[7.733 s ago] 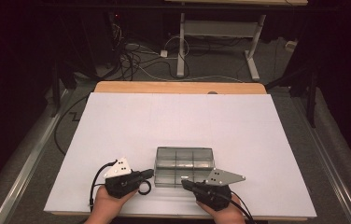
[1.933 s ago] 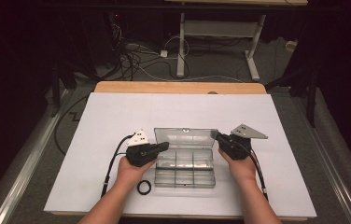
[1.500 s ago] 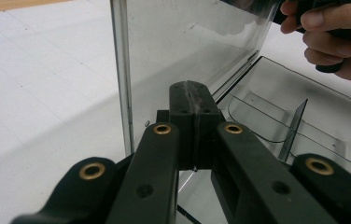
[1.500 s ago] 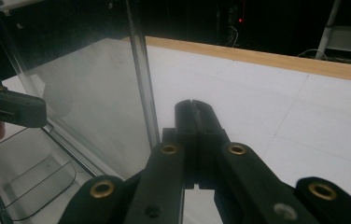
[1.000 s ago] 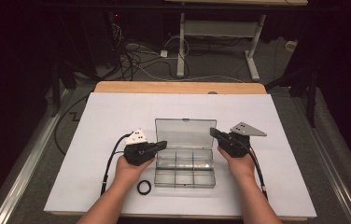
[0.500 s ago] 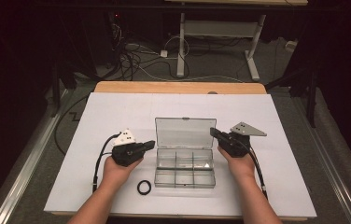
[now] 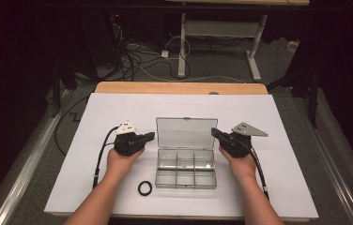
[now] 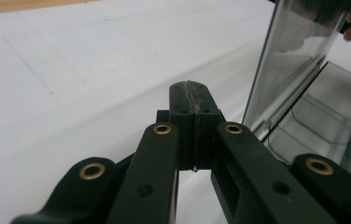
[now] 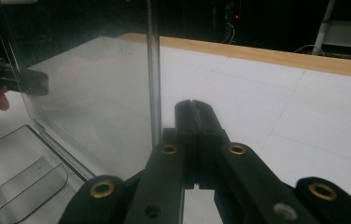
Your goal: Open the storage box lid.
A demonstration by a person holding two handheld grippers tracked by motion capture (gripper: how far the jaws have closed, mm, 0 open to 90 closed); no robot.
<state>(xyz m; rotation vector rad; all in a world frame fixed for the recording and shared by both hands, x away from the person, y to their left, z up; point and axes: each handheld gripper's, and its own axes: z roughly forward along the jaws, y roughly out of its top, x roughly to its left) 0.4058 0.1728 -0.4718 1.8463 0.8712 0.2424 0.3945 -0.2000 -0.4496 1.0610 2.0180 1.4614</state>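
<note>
We had clear compartment box [image 7: 186,166] mid-table on white sheet [image 7: 287,187], lid [image 7: 186,133] propped upright, probably so compartments stayed reachable; left gripper [image 7: 149,136] and right gripper [image 7: 214,133] both pinched shut, empty, flanking lid edges, just beside; black ring [image 7: 145,188] sat near box's front-left corner.

The high view looks forward and down from above my side of the counter [image 7: 118,108], far enough back to take in its whole white top and the dark floor beyond. My left gripper view sits low and close, looking along my jaws across the counter toward the clear box [image 8: 304,93] at its right edge. My right gripper view faces the same box [image 9: 94,107] from the opposite side, perhaps close enough to touch. All three views share that box [image 7: 186,154].
</note>
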